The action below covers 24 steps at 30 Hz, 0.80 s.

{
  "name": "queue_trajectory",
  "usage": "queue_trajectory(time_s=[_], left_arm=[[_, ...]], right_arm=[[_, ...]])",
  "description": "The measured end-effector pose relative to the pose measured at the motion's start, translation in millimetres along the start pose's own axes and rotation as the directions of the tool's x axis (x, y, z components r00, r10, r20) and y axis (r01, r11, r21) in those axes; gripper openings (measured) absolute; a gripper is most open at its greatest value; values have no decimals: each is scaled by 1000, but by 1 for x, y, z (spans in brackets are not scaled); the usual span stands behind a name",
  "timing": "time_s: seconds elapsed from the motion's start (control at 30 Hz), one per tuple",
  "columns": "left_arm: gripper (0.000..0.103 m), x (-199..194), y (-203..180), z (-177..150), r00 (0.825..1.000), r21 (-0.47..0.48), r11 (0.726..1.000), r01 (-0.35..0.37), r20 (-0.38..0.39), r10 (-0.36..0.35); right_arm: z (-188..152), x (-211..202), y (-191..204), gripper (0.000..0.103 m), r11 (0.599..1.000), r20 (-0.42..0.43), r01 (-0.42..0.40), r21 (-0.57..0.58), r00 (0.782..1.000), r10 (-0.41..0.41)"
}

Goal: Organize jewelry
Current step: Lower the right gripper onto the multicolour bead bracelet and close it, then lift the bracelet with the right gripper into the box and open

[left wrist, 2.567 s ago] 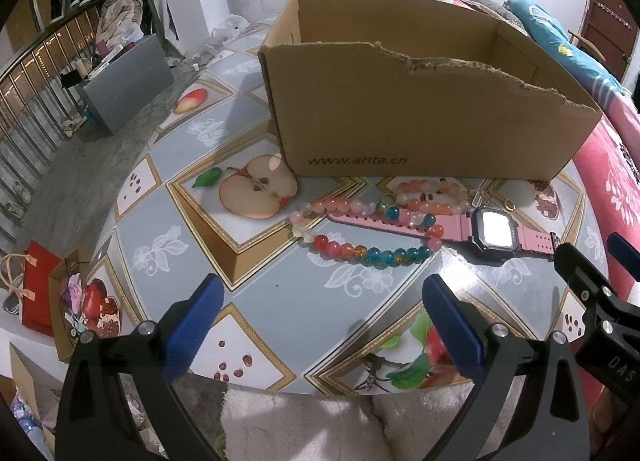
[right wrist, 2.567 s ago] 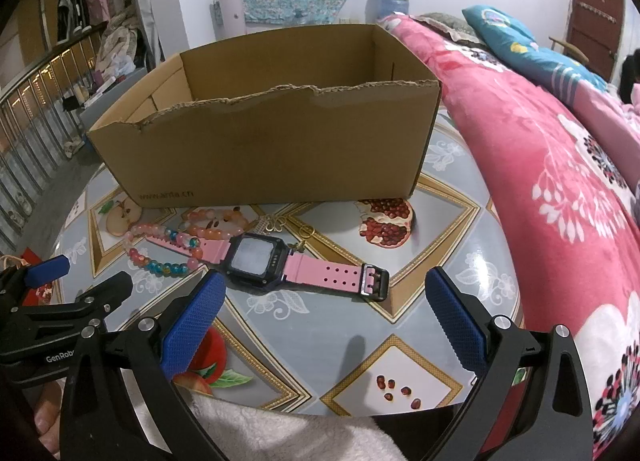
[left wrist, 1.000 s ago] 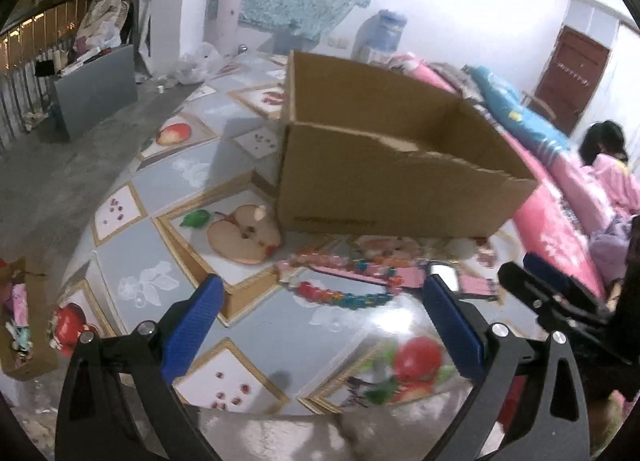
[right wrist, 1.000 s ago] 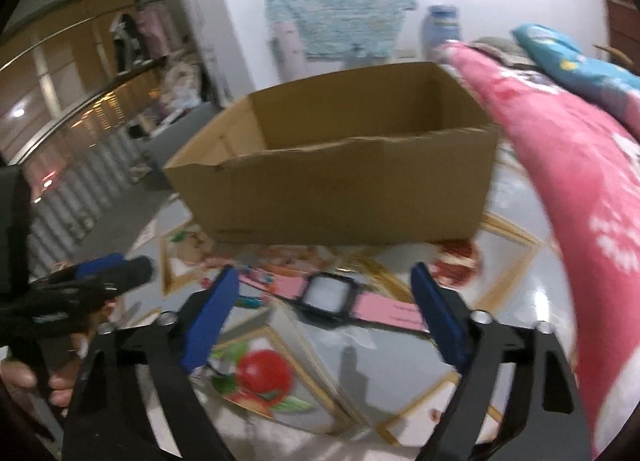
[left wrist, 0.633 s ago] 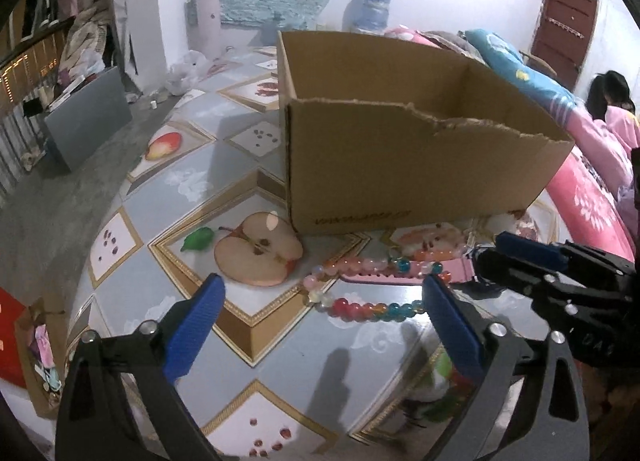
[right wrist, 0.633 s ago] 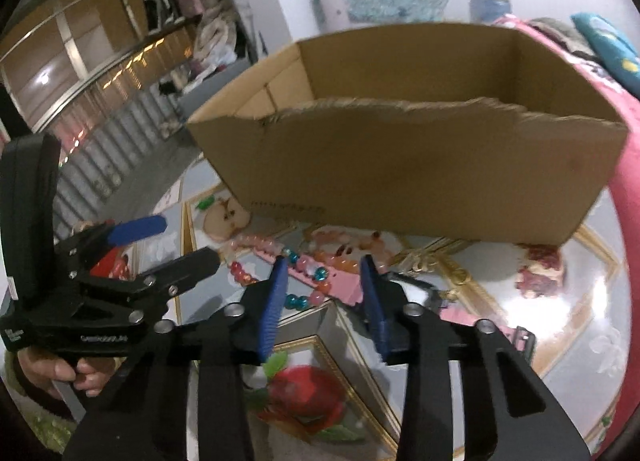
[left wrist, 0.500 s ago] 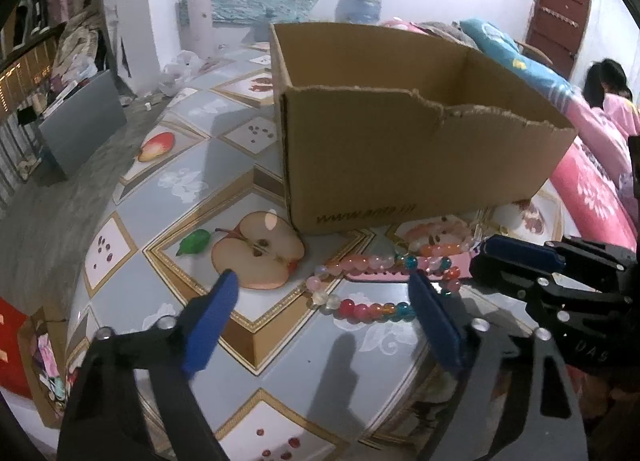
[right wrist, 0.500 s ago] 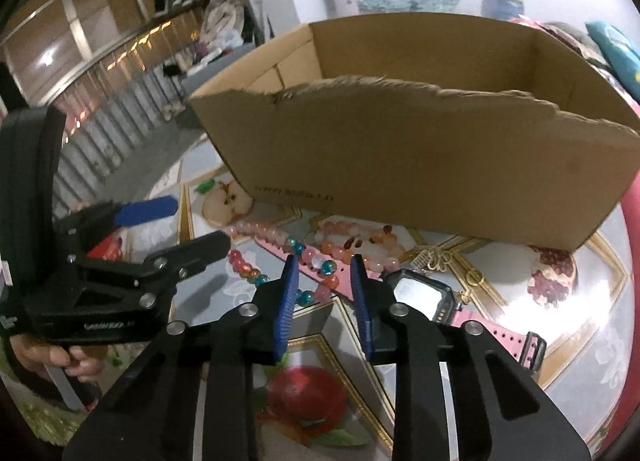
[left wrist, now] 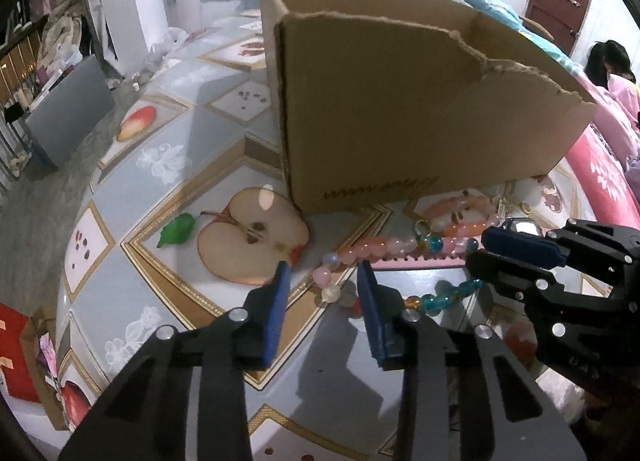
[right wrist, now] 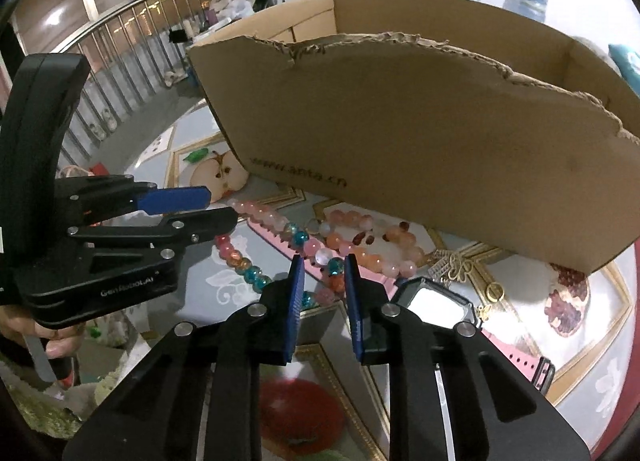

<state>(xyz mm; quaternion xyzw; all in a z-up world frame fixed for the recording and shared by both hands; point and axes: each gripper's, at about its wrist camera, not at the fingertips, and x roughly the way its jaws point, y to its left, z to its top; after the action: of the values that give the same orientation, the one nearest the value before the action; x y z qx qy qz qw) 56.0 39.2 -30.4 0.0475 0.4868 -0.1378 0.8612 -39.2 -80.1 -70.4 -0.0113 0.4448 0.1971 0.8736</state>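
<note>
A bead necklace (left wrist: 384, 247) of pink, orange and teal beads lies in a loop on the table in front of a cardboard box (left wrist: 400, 101). A pink watch (right wrist: 436, 303) with a black face lies across it. My left gripper (left wrist: 324, 281) is part closed, its tips straddling the loop's left end beads without gripping them. My right gripper (right wrist: 322, 267) is nearly closed around the beads (right wrist: 332, 265) at the loop's right part, just left of the watch face. The box (right wrist: 420, 133) stands right behind.
The table (left wrist: 168, 165) has a fruit-print cover. A small gold trinket (right wrist: 454, 265) lies by the box near the watch. A pink bedspread (left wrist: 608, 177) is at the right. A railing (right wrist: 120, 61) and clutter are at the far left.
Both grippers have moved down and in to the necklace and narrowed from wide open. The right one has shifted left from over the watch to the beads.
</note>
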Motion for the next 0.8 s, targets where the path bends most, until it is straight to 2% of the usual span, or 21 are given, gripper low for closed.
queue_trajectory(time_s=[0.17, 0.23, 0.33, 0.4, 0.67, 0.8], left_arm=[[32, 3, -2, 1, 1000, 17, 1000, -8, -9, 9], [30, 3, -5, 1, 1000, 33, 999, -21, -6, 21], [19, 4, -11, 1, 1000, 46, 999, -17, 1, 17], [10, 3, -13, 1, 1000, 48, 999, -23, 0, 23], [9, -23, -16, -1, 999, 11, 999, 32, 30, -33], [9, -50, -22, -2, 995, 2, 997, 83, 60, -83]], right_arm=[[2, 4, -2, 19, 1000, -17, 7, 7, 1000, -6], [2, 4, 0, 13, 1000, -16, 18, -6, 1000, -19], [2, 5, 2, 8, 999, -9, 32, -13, 999, -32], [2, 4, -1, 8, 1000, -7, 23, -4, 1000, -23], [3, -10, -3, 7, 1000, 32, -17, 9, 999, 16], [5, -25, -3, 7, 999, 65, -38, 7, 997, 37]])
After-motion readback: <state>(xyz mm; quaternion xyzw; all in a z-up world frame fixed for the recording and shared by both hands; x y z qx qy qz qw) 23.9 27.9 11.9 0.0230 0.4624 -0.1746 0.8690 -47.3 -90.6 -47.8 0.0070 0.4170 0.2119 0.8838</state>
